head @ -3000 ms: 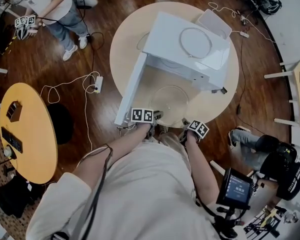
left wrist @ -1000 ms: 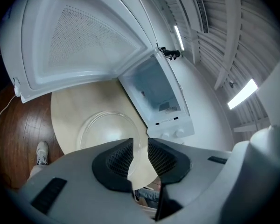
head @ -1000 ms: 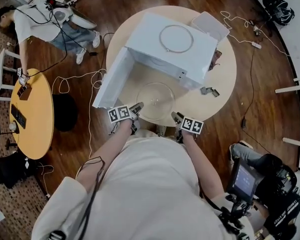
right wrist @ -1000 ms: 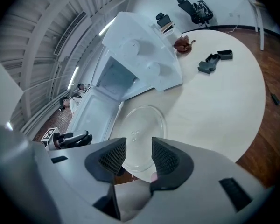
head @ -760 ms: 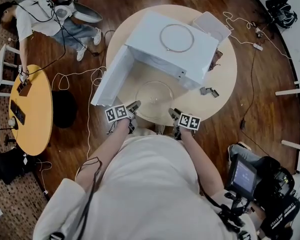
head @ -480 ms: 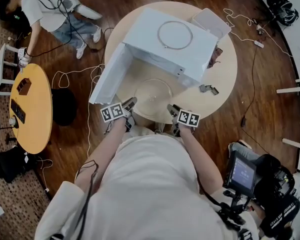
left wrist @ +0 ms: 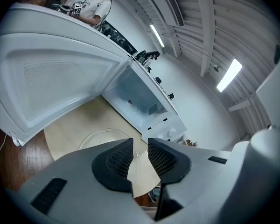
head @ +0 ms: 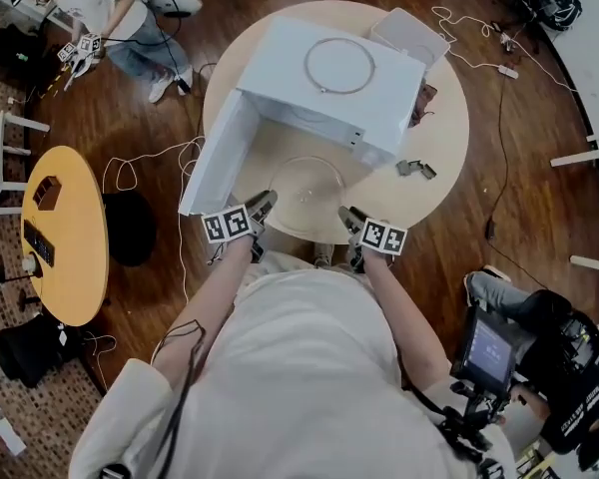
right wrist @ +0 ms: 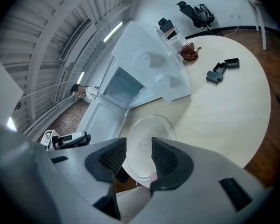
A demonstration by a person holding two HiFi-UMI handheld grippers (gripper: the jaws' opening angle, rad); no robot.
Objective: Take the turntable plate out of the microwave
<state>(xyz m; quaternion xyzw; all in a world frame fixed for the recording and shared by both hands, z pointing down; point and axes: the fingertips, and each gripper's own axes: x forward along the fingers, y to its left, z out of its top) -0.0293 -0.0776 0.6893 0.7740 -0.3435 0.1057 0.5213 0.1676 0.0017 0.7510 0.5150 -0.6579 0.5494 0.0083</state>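
Note:
The clear glass turntable plate (head: pixel 309 193) is outside the white microwave (head: pixel 329 78), over the round table's near edge in front of the open oven. My left gripper (head: pixel 263 205) is at the plate's near-left rim and my right gripper (head: pixel 347 218) at its near-right rim. In the left gripper view the plate (left wrist: pixel 98 136) runs in between the narrowly set pads of that gripper (left wrist: pixel 140 155). In the right gripper view the plate (right wrist: pixel 142 139) overlaps the table's edge, its near rim between the wider-set pads of the right gripper (right wrist: pixel 139 157). Both look shut on the rim.
The microwave door (head: pixel 215 158) swings open to the left beside my left gripper. A roller ring (head: pixel 337 65) lies on the microwave's top. Small dark parts (head: pixel 414 169) and a white tray (head: pixel 409 36) sit on the light wood table (head: pixel 439 128). A person (head: pixel 110 8) stands far left.
Since three seconds ago the plate has come from the microwave's mouth toward the table's near edge, both grippers staying at its rim. The person in the background has moved about.

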